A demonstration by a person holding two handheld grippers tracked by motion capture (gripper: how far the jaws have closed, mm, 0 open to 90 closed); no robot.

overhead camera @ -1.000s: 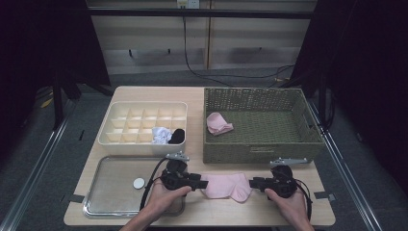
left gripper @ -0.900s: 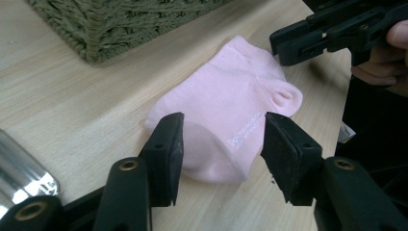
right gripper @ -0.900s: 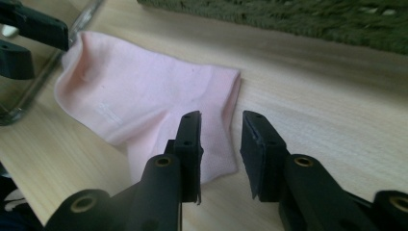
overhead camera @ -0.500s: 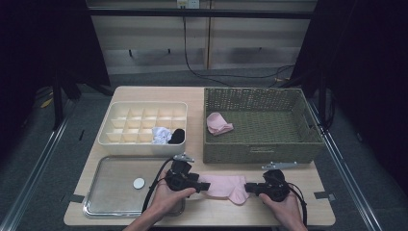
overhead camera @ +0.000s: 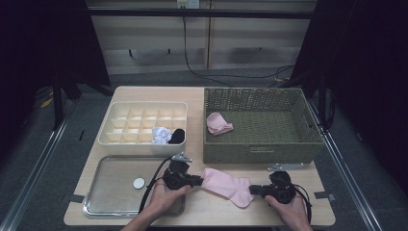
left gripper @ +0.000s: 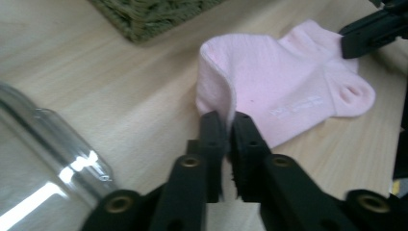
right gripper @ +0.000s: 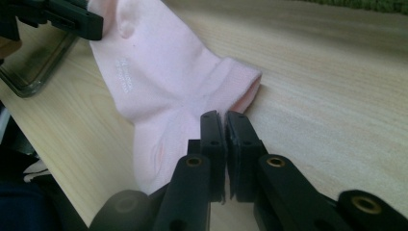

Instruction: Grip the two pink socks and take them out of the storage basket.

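Note:
A pink sock (overhead camera: 226, 185) lies flat on the wooden table between my two grippers. My left gripper (overhead camera: 198, 180) comes at its left end; its jaws have just been closing and now pinch the curled edge of the sock (left gripper: 288, 91) between the tips. At the sock's right end, my right gripper (overhead camera: 253, 190) is shut on a fold of the sock (right gripper: 159, 72) near its cuff. Each gripper view also catches the other one: the right gripper (left gripper: 375, 29) far off, the left gripper (right gripper: 62, 17) at top left.
A wicker basket (overhead camera: 260, 144) behind holds another pink sock (overhead camera: 219, 123). A white divided box (overhead camera: 139, 118) holds a white roll (overhead camera: 161, 135) and a black roll (overhead camera: 177, 136). A clear tray (overhead camera: 110, 202) with a white disc (overhead camera: 139, 183) sits at front left.
Both hands have shifted slightly toward the near edge. The right gripper has come in closer to the sock's right end, and the sock now lies stretched a little more between them.

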